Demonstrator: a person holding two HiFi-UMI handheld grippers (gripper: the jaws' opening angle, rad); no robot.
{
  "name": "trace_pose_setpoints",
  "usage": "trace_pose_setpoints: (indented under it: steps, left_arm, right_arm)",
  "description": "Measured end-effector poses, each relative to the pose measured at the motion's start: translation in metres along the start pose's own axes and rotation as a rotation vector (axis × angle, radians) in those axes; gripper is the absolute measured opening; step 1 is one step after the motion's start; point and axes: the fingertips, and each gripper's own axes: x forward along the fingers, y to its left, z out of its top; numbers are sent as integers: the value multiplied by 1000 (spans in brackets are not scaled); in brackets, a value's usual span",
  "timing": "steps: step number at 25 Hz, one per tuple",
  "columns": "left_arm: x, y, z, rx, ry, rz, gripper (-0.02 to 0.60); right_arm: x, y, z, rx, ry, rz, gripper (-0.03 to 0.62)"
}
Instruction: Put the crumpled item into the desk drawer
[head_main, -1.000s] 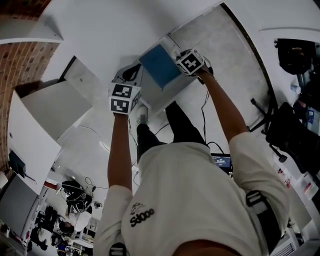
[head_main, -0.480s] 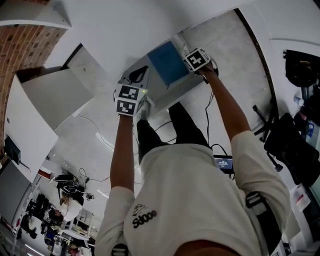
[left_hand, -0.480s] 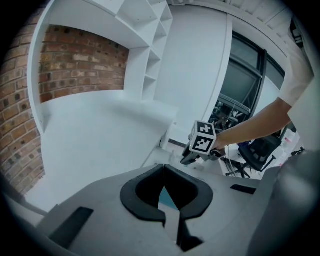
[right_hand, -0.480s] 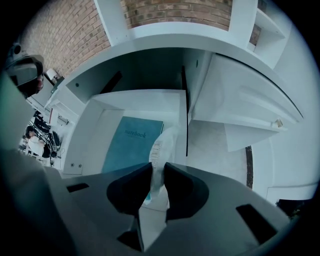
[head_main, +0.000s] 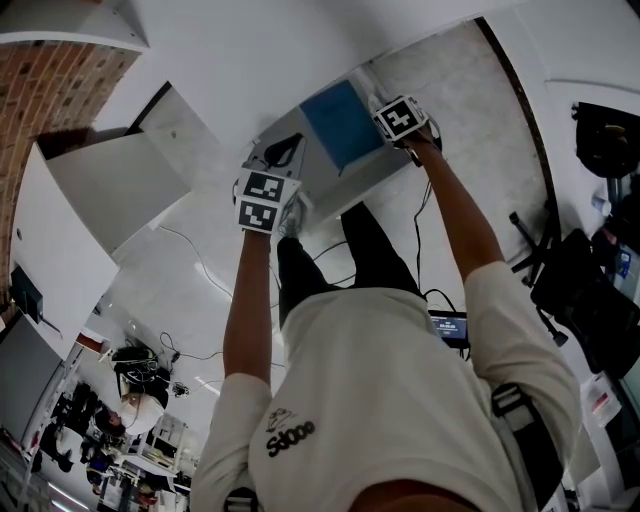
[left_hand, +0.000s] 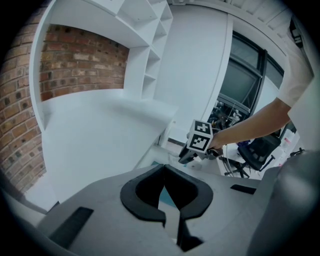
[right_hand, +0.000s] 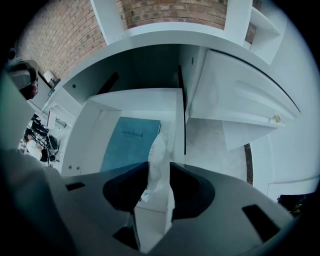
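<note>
The right claw (right_hand: 159, 172) is opening, with the crumpled item (right_hand: 157, 150) upright between its pads, over the open desk drawer (right_hand: 170, 107) beside a blue notebook (right_hand: 130, 142). It looks like light, soft, springy paper that may cling to a pad, so it is best pinched mid-wad. The left claw (left_hand: 164, 172) is pressed together and empty.

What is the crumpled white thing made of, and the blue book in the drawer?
Crumpled item: probably thin paper, matte white, creased and folded, with faint marks on one edge. Notebook: smooth matte teal cover, flat and stiff, stamped lettering; card or leatherette, I cannot tell which.
</note>
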Motion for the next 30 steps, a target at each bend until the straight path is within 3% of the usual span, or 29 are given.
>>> trace_pose_setpoints:
  steps: [3, 7, 13, 21, 30]
  left_arm:
    - [-5, 0, 0, 4, 2, -3, 18]
    - [-11, 1, 0, 8, -7, -15, 18]
    - [-25, 0, 12, 57, -44, -45, 18]
    - [-63, -4, 46, 138, -124, -71, 18]
    - [-112, -20, 85, 243, -226, -99, 18]
  right_arm:
    - [-5, 5, 12, 6, -85, 29, 163]
    - [-25, 4, 17, 27, -133, 35, 175]
    - [-70, -7, 16, 78, -196, -54, 172]
    - [-154, -2, 4, 209, -336, -167, 26]
    - [-263, 22, -24, 331, -546, -267, 6]
